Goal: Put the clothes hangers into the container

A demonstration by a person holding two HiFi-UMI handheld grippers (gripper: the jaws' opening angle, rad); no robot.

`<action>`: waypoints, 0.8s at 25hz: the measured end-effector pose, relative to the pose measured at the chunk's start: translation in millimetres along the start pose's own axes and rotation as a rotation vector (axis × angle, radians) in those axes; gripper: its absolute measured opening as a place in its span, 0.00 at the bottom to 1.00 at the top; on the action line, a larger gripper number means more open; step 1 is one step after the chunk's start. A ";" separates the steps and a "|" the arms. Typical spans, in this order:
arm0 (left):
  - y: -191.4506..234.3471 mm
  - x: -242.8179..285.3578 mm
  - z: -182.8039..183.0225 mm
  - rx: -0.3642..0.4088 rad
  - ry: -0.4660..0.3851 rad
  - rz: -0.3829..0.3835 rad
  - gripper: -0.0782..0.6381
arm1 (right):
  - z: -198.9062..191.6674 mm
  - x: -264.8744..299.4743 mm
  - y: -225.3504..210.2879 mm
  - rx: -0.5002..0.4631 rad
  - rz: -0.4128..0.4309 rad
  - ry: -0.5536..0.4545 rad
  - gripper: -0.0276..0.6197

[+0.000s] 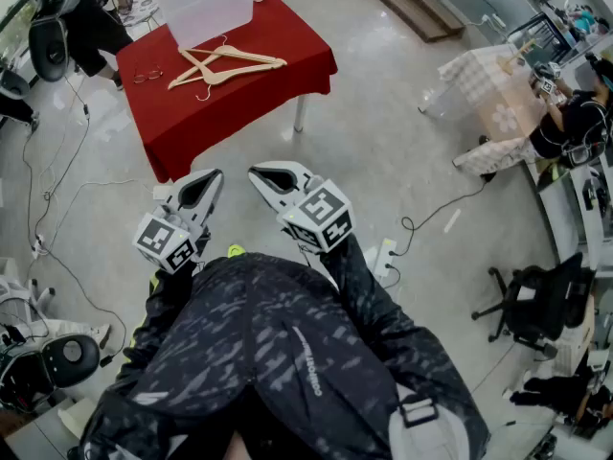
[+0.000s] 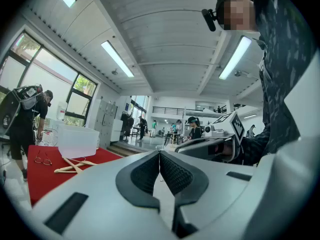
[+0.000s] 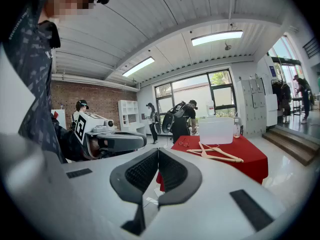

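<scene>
Dark patterned sleeves [image 1: 287, 353] of the person fill the near foreground, and from them both tools reach out side by side over the floor. Left gripper [image 1: 209, 182] has its jaws pressed together with nothing between them, as its own view shows. Right gripper [image 1: 261, 173] is likewise fully closed and empty, its ribbed pads meeting along one line. Neither touches anything, and the two tips sit near each other but apart. Well ahead of both grippers stands a surface [image 1: 287, 46] draped in red cloth. On it lie the wooden clothes hangers [image 1: 225, 65], crossed over one another and flat on the cloth. They show ahead and to the left of the left gripper, and ahead and to the right of the right gripper. Just beyond the hangers, farther from the grippers, stands the translucent container [image 1: 206, 8], upright and open at the top. A pair of glasses [image 1: 147, 77] lies beside the hangers, on the left gripper's side.
</scene>
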State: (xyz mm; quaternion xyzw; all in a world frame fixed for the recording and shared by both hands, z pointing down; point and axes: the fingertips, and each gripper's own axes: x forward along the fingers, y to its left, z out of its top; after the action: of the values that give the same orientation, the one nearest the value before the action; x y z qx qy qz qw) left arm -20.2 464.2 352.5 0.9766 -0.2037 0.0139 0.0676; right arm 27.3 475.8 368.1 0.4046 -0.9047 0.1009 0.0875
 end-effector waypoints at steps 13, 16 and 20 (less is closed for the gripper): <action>-8.5 1.9 -2.6 -0.013 -0.008 0.005 0.12 | -5.8 -4.4 6.4 0.036 0.059 -0.012 0.07; -12.0 2.0 -4.2 -0.016 -0.006 0.014 0.12 | -10.0 -7.3 6.2 0.031 0.060 0.005 0.07; -11.1 2.2 -9.1 -0.027 -0.005 0.025 0.12 | -19.2 -4.3 5.1 0.017 0.061 0.033 0.07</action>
State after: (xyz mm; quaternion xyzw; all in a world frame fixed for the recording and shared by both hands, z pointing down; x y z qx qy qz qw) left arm -13.8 474.6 360.3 0.9729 -0.2165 0.0095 0.0801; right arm 27.8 487.1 385.0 0.3759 -0.9141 0.1180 0.0960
